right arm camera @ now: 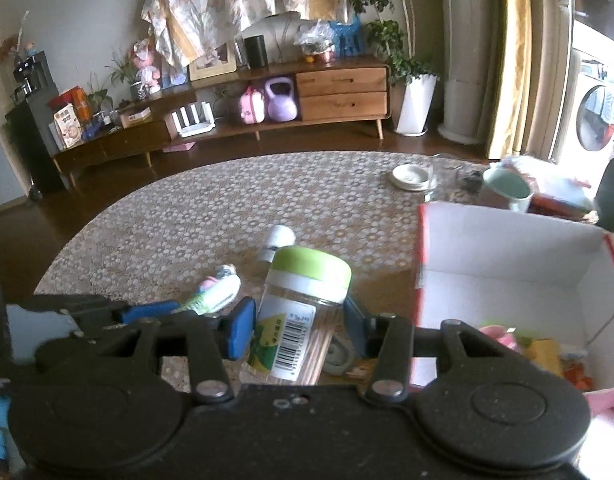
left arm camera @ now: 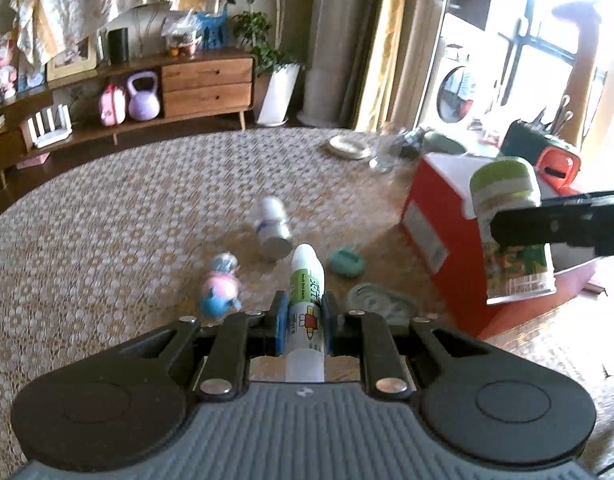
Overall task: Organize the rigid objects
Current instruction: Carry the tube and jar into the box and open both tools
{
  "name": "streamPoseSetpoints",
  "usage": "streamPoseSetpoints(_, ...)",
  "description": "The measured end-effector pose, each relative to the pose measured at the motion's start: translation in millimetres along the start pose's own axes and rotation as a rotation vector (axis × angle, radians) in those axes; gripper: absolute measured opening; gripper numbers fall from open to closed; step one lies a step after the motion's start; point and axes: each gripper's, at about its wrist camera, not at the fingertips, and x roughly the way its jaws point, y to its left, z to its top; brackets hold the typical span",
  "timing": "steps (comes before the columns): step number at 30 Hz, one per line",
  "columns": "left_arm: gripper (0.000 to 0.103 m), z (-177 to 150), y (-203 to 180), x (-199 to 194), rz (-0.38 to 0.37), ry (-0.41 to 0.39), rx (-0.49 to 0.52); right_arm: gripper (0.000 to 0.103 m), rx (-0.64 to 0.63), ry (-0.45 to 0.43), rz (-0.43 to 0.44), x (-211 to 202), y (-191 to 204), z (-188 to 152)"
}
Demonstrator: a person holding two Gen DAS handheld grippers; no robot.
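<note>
My left gripper (left arm camera: 303,314) is shut on a slim white and green tube (left arm camera: 306,280), held above the table with its cap pointing away. My right gripper (right arm camera: 299,326) is shut on a clear jar (right arm camera: 303,308) that has a lime-green lid and a barcode label. In the left wrist view the jar (left arm camera: 507,200) hangs tilted beside the red box (left arm camera: 427,216), with a black right finger (left arm camera: 547,228) across it. The box's white inside (right arm camera: 507,252) lies just right of the jar. On the cloth below lie a white bottle (left arm camera: 272,224), a pink and blue pig figure (left arm camera: 221,288) and a teal piece (left arm camera: 346,263).
A grey-green round lid (left arm camera: 377,304) lies near the box's foot. Pink and yellow items (right arm camera: 503,336) sit in the box. A mug (right arm camera: 507,190), a saucer (right arm camera: 411,176) and a glass stand at the table's far right. A wooden sideboard (right arm camera: 339,92) lines the far wall.
</note>
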Motion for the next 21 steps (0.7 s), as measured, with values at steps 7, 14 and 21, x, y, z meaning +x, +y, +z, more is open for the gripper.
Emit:
streamPoseSetpoints(7, 0.017, 27.7, -34.9, -16.3, -0.037, -0.056, 0.07, 0.047, -0.024, 0.004, -0.039, -19.5, -22.7, -1.0)
streamPoseSetpoints(14, 0.017, 50.0, -74.3, -15.3, -0.057, -0.089, 0.136, 0.047, 0.004, -0.019, -0.104, -31.6, -62.1, -1.6)
streamPoseSetpoints(21, 0.017, 64.7, -111.1, 3.4, -0.084, -0.076, 0.172, 0.047, 0.065, -0.032, -0.181, -33.3, -111.1, -5.6)
